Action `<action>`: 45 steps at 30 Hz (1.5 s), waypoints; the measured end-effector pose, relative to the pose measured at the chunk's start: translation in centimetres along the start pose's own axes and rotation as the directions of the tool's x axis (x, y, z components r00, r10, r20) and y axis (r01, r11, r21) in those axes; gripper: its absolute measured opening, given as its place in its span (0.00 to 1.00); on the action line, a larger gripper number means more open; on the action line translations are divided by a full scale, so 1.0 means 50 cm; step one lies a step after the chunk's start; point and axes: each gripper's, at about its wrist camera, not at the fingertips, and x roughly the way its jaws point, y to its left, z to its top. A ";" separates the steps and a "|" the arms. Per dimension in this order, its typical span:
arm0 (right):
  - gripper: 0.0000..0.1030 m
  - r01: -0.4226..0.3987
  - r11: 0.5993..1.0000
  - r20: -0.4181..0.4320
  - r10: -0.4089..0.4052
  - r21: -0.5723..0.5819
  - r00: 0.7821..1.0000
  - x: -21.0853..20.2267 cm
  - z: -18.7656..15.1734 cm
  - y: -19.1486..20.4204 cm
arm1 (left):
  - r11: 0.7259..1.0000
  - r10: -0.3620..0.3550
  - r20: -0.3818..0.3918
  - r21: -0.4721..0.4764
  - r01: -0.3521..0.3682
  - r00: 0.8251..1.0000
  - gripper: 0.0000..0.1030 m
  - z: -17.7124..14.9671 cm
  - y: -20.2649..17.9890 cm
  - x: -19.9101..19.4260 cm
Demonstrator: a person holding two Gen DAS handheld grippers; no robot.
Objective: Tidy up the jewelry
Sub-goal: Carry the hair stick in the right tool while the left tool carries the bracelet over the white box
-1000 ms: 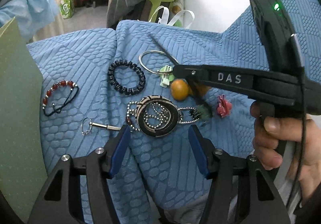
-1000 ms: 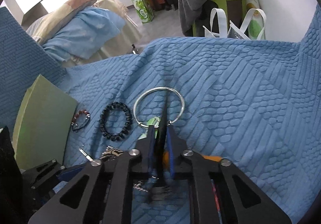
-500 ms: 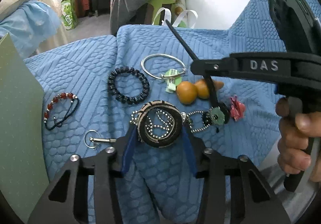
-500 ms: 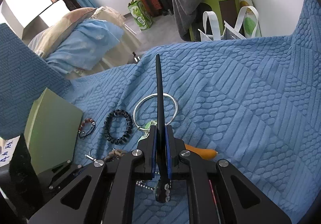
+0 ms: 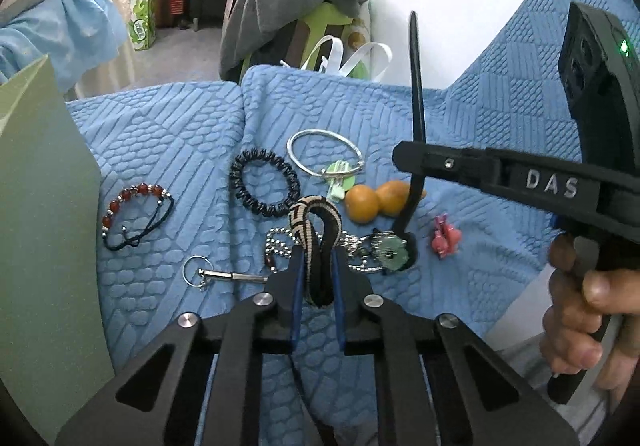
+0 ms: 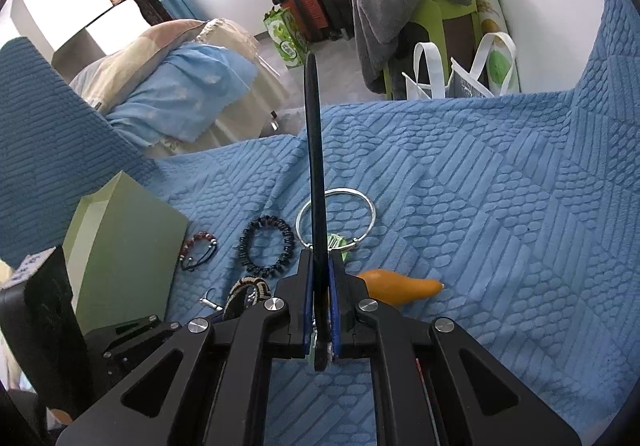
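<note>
A tan-and-black woven bracelet (image 5: 316, 214) stands squeezed into a narrow oval between the blue pads of my left gripper (image 5: 316, 252), whose jaws are closing on it. It sits over a silver ball chain (image 5: 280, 246) on the blue quilt (image 5: 180, 150). My right gripper (image 6: 320, 258) is shut on a long black hair stick (image 6: 314, 146) that points up and away. The stick's green disc ornament (image 5: 390, 250) hangs just over the chain. In the left wrist view the right gripper (image 5: 404, 160) reaches in from the right, with a hand (image 5: 580, 310) on its handle.
On the quilt lie a silver bangle (image 5: 324, 158), a black bead bracelet (image 5: 264, 182), a red bead bracelet (image 5: 136, 214), a keyring (image 5: 208, 276), an orange gourd (image 5: 376, 200) and a pink clip (image 5: 444, 240). A green box (image 5: 40, 226) stands at the left.
My left jaws closed in around the woven bracelet, pinching it from a flat ring into an upright oval. The right gripper rose and the hair stick swung up from the cloth.
</note>
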 end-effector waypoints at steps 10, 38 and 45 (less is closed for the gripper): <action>0.04 0.038 0.999 0.053 -0.037 -0.032 0.998 -0.058 0.002 0.057 | 0.998 -0.049 0.047 -0.044 0.051 0.998 0.13 0.016 0.007 -0.089; 0.04 0.082 0.990 0.231 -0.054 -0.116 0.971 -0.233 0.043 0.293 | 1.000 -0.013 0.172 -0.026 0.017 0.985 0.13 0.108 0.073 -0.394; 0.04 0.056 0.981 0.264 -0.004 -0.188 0.965 -0.273 0.064 0.391 | 0.999 -0.008 0.244 -0.046 0.020 0.970 0.13 0.121 0.130 -0.463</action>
